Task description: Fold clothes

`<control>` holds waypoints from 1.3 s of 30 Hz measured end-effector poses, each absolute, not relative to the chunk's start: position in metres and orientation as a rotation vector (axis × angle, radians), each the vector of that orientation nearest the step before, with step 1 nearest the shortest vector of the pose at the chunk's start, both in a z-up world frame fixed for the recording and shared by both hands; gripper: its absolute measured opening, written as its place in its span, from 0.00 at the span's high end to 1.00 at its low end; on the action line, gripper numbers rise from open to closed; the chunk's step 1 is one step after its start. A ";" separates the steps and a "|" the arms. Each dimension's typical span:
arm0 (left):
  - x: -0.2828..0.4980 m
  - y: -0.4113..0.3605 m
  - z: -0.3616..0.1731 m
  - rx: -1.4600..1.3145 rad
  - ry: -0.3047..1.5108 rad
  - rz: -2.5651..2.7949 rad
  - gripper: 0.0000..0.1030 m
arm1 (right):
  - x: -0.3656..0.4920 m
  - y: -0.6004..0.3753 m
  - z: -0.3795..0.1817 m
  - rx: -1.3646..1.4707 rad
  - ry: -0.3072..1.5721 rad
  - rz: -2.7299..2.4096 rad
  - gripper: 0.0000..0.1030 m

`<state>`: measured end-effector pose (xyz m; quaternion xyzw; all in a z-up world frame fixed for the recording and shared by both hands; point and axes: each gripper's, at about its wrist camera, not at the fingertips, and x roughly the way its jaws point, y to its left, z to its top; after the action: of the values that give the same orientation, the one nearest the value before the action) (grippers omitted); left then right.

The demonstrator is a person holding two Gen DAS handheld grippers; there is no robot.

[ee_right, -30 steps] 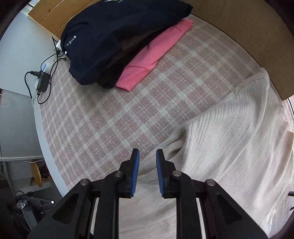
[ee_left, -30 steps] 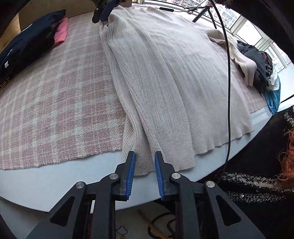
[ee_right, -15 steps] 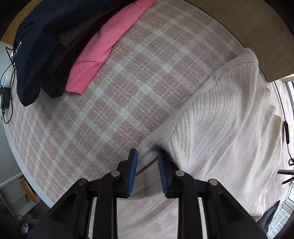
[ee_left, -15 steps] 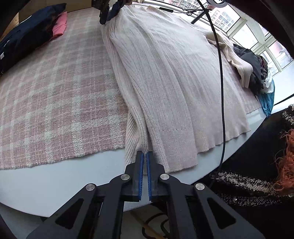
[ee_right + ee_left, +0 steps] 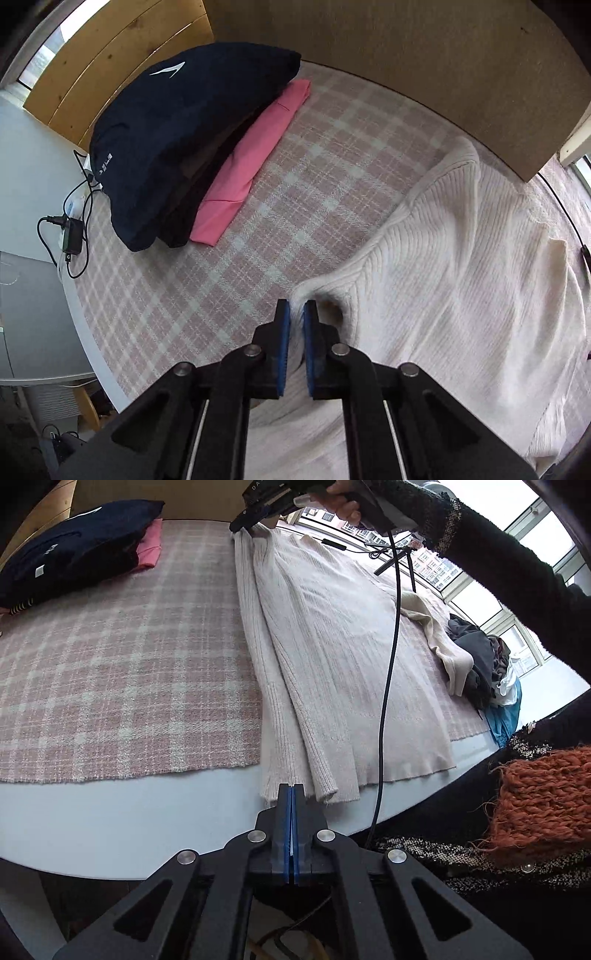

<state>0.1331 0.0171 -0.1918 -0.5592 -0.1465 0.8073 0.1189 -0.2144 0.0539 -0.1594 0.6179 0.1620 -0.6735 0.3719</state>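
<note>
On the plaid cloth [image 5: 122,672], the sweater [image 5: 332,657] is lying lengthwise; left gripper [image 5: 291,794] is pinching its near hem, right gripper [image 5: 296,314] apparently clamping its far corner. Thin bites risk slipping, spoiling the fold.

White desk [image 5: 122,808] under a pink-and-white plaid cloth [image 5: 110,664]. Behind it, a brown board [image 5: 424,55] and pale wooden panels [image 5: 110,48]. Tall windows [image 5: 476,583] on the far side, bright with daylight, apartment blocks outside. Charger and black cables [image 5: 72,232] at the desk's edge.
</note>
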 end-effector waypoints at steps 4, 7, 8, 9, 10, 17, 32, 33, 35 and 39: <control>0.125 0.015 -0.202 -1.679 -0.418 2.365 1.00 | -0.221 0.043 -0.163 1.589 0.408 -1.732 0.93; 0.122 0.013 -0.205 -1.702 -0.404 2.372 0.98 | -0.218 0.041 -0.165 1.575 0.457 -1.732 0.93; 0.120 0.012 -0.208 -1.731 -0.394 2.366 0.86 | -0.217 0.039 -0.167 1.578 0.466 -1.731 0.93; 0.118 0.012 -0.211 -1.764 -0.373 2.367 0.74 | -0.216 0.038 -0.170 1.581 0.475 -1.729 0.93; 0.114 0.013 -0.215 -1.786 -0.354 2.367 0.73 | -0.216 0.037 -0.172 1.585 0.470 -1.729 0.93; 0.112 0.010 -0.202 -1.778 -0.349 2.401 0.73 | -0.216 0.036 -0.173 1.719 0.392 -1.554 0.88; 0.088 0.048 -0.227 -1.855 -0.242 2.292 0.73 | -0.215 0.041 -0.176 1.527 0.757 -1.714 0.76; 0.088 0.047 -0.228 -1.852 -0.245 2.290 0.73 | -0.212 0.035 -0.186 1.517 0.843 -1.717 0.76; 0.089 0.047 -0.227 -1.844 -0.239 2.288 0.73 | -0.215 0.029 -0.198 1.510 0.868 -1.735 0.85; 0.091 0.048 -0.226 -1.836 -0.232 2.293 0.74 | -0.248 0.032 -0.201 1.635 0.445 -1.743 0.95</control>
<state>0.0906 0.0477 -0.2261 -0.6202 -0.0784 0.7744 0.0975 -0.2481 0.0319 -0.2013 0.6305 0.1718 -0.6722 0.3480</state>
